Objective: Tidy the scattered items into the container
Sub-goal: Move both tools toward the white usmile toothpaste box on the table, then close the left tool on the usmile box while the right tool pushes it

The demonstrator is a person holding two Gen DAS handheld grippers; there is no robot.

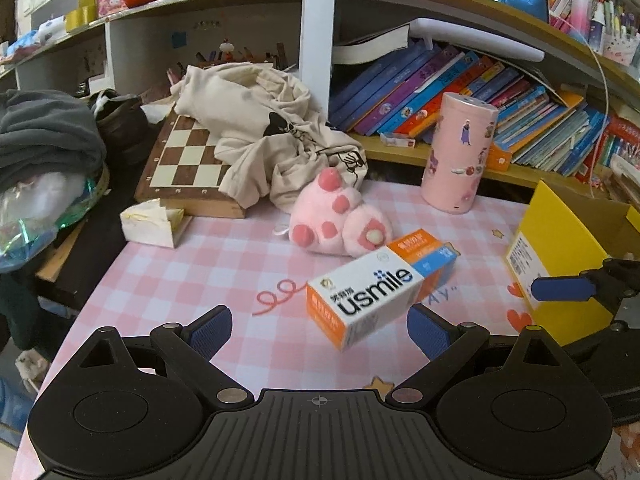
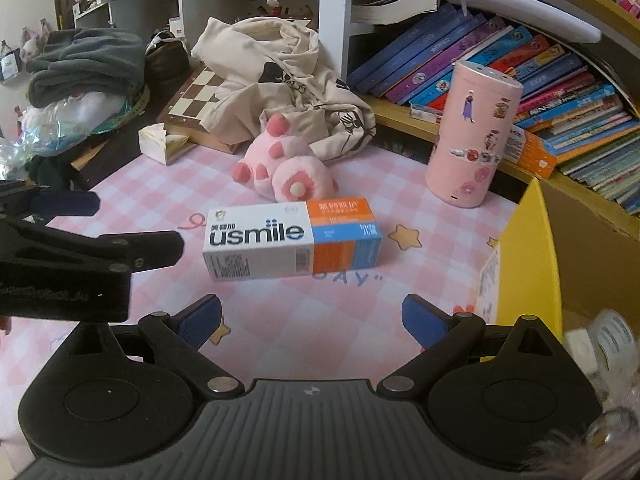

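A white, orange and blue usmile box point(image 1: 372, 288) point(image 2: 292, 238) lies on its side on the pink checked tabletop. Behind it rests a pink plush paw toy point(image 1: 336, 220) point(image 2: 280, 168), and a pink stickered cylinder point(image 1: 460, 152) point(image 2: 474, 132) stands upright farther right. The yellow cardboard container point(image 1: 560, 248) point(image 2: 528, 260) is at the right edge, with blurred items inside. My left gripper point(image 1: 320, 332) is open, just short of the box. My right gripper point(image 2: 312, 324) is open too, a little back from the box's long side, with nothing between its fingers.
A chessboard point(image 1: 184, 160) at the back left is partly covered by a beige cloth bag point(image 1: 264, 120). A tissue box point(image 1: 152, 222) sits at the left table edge beside grey folded clothing point(image 1: 44, 136). Bookshelves point(image 1: 480, 92) line the back. The left gripper's finger point(image 2: 140, 244) shows at left.
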